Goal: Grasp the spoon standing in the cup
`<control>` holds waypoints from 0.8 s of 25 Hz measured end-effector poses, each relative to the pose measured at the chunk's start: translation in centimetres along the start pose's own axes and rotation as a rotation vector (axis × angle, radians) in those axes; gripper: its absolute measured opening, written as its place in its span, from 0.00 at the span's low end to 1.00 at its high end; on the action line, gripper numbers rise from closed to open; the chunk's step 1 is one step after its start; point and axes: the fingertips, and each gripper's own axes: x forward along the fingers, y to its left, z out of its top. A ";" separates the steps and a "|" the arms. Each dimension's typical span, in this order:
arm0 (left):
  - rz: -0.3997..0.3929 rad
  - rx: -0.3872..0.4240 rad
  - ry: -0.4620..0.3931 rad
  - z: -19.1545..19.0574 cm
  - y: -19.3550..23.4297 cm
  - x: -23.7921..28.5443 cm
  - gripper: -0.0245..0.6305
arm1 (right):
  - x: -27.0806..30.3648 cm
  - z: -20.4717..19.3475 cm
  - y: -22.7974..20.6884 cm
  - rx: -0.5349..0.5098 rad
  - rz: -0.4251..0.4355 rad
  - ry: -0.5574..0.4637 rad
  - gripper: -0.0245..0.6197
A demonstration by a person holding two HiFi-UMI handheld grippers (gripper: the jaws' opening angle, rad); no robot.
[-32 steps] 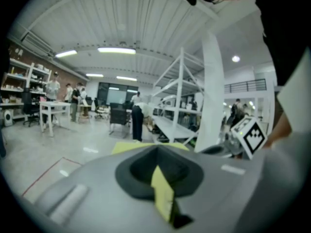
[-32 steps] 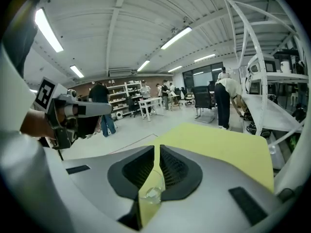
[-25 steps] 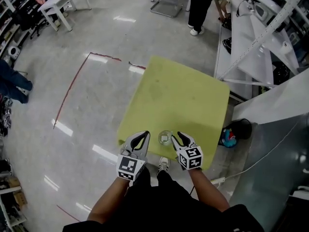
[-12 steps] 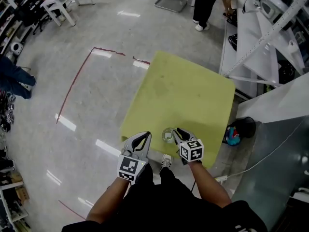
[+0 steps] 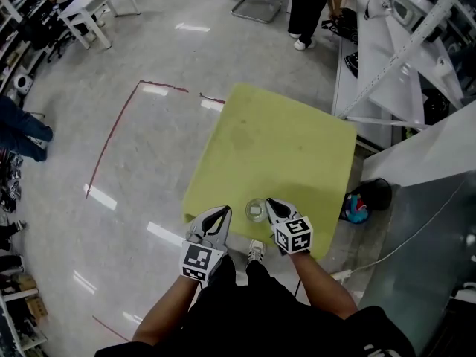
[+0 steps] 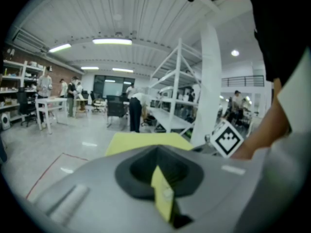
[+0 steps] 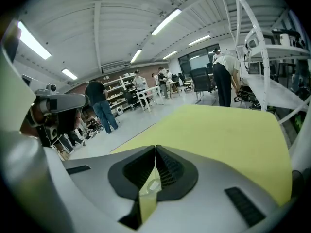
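Cannot make out the spoon inside the cup (image 5: 255, 210), standing near the yellow bench (image 5: 282, 140) edge, just left of the right tongs (image 5: 269, 204). Have just been closing there, now pressed together with nothing seen between. Pressed together likewise at the left tongs (image 5: 224, 211), beyond the cup.

One yellow table (image 5: 282, 147), one clear cup (image 5: 255, 210), two grippers, the left gripper (image 5: 221, 213) and the right gripper (image 5: 271, 204)

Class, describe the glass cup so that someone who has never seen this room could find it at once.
Find the square yellow-green table in the middle of the shiny grey floor. At its edge nearest the camera wearer stands a small round cup. It is clear glass and the only object standing on that tabletop.
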 end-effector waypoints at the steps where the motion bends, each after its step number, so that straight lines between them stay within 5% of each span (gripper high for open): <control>1: -0.003 0.002 -0.004 0.2 -0.1 0.2 0.05 | -0.4 0.7 0.2 -0.014 0.002 -0.018 0.06; 20: 0.014 0.030 -0.174 7.7 0.7 -0.7 0.05 | -10.1 18.4 5.5 -0.132 -0.026 -0.389 0.06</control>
